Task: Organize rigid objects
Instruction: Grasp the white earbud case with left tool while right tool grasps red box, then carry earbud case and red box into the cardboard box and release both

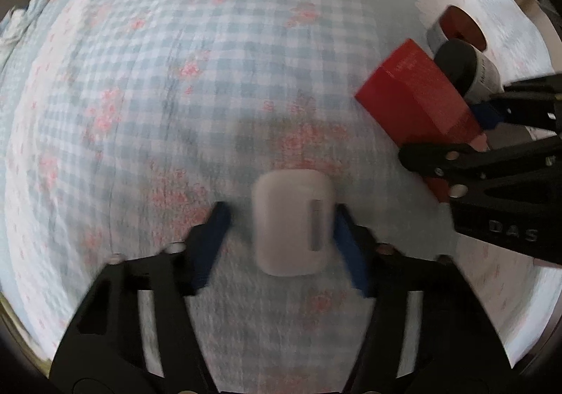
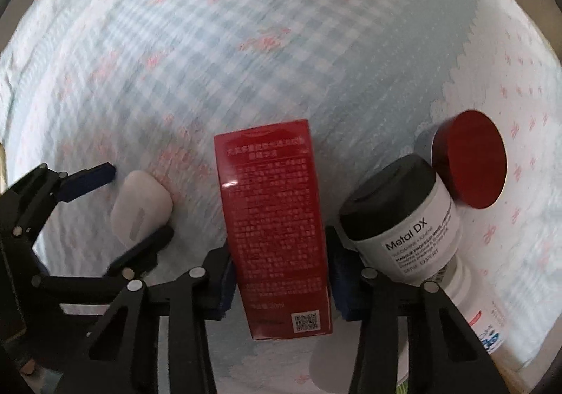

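Right wrist view shows my right gripper clamped on the red carton, its blue pads pressed against both long sides near the end with the printed code. Just right of that carton a white jar with a black lid, labelled Metal DX, leans against it or nearly so; I cannot tell whether they touch. Behind the jar a round red lid or tin lies tilted on the bedspread.

From the left wrist camera, my left gripper points down over the white earbud case. One blue pad touches its right side, while a gap shows on the other side, so the jaws look nearly together but I cannot say the case is firmly held. In the right wrist view the same gripper brackets the case.

My judgement is that the sorting is only starting: both tools are taking a first hold, all four items lie on the cloth, and nothing looks placed in any final group. No tray or box is visible, so I cannot tell where they belong.

Everything rests on a soft, wrinkled bed cover, blue and white gingham with pink flowers, with a scalloped white panel toward its far right edge. Beyond the far left edge a strip of beige room shows, too blurred to read.
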Motion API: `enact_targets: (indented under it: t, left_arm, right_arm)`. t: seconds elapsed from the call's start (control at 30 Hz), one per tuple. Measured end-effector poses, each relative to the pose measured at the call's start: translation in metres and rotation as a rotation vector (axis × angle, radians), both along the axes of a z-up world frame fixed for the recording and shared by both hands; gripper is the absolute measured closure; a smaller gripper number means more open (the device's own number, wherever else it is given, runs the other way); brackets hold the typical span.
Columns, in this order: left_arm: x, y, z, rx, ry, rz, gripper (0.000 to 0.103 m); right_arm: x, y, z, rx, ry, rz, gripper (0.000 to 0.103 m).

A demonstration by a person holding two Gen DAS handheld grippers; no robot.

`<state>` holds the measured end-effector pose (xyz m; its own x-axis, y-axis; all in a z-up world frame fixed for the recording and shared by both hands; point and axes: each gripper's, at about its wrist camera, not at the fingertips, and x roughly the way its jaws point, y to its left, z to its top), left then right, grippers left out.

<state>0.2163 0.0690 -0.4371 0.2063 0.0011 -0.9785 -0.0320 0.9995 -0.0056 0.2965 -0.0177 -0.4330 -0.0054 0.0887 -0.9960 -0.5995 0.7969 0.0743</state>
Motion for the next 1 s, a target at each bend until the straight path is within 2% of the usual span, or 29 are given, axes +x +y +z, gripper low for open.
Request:
enact_targets:
  t: [0.03,0.23,0.37,0.6,0.8,1.0]
  left_arm:
    - [0.004,-0.001,0.002,-0.004,0.001,-0.006,0.062]
    - [0.004,-0.006,0.007,-0.02,-0.007,-0.014,0.062]
    - [0.002,0.013,0.01,-0.037,-0.011,0.009,0.062]
    - [-0.007,0.039,0.034,-0.047,-0.051,0.038,0.062]
    - [-0.022,0.057,0.073,-0.06,-0.116,0.048,0.062]
    - [-0.037,0.06,0.12,-0.072,-0.19,0.024,0.062]
  right_arm:
    - [-0.001,0.002,0.0,-0.012,-0.006,0.008,0.063]
    - [-0.003,0.014,0.0,-0.053,-0.031,0.009,0.064]
    - [-0.013,0.027,-0.002,-0.066,-0.044,-0.008,0.064]
    - [-0.033,0.028,0.016,-0.064,-0.065,-0.063,0.064]
    - [-0.056,0.02,0.045,-0.04,-0.082,-0.135,0.064]
    - [-0.083,0.009,0.1,0.019,-0.113,-0.269,0.064]
